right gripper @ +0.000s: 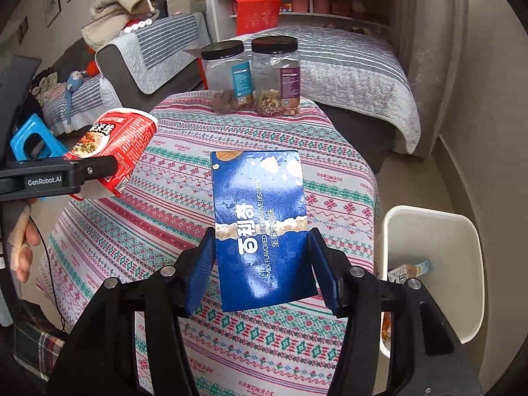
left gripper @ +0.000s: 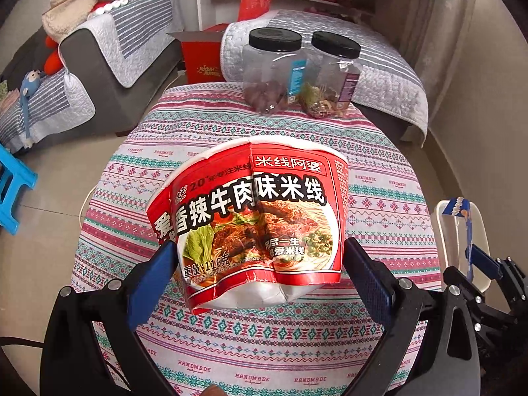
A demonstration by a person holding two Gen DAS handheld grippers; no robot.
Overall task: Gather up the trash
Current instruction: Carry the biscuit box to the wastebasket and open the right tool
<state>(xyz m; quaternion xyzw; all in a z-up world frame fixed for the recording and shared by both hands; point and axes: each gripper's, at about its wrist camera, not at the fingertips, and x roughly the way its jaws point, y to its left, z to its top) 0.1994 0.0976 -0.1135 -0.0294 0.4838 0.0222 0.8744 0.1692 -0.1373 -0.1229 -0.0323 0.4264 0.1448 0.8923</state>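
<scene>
A crushed red instant noodle cup [left gripper: 254, 221] hangs above the patterned tablecloth, and my left gripper [left gripper: 259, 260] is shut on its sides. The same noodle cup [right gripper: 115, 145] shows at the left of the right wrist view, clamped in the left gripper's black finger [right gripper: 82, 171]. A blue biscuit box [right gripper: 260, 227] is held up over the table with my right gripper [right gripper: 260, 264] shut on its lower edges. In the left wrist view the right gripper [left gripper: 475, 260] appears at the right edge, carrying the blue box [left gripper: 462, 217] edge-on beside the white bin [left gripper: 444, 231].
A white bin [right gripper: 432, 231] stands on the floor right of the table, with a small carton [right gripper: 412, 270] inside. Two clear jars with black lids [left gripper: 274, 72] [left gripper: 333, 76] stand at the table's far edge. Sofas, a blue stool [left gripper: 13, 184] and shelves surround the table [left gripper: 231, 346].
</scene>
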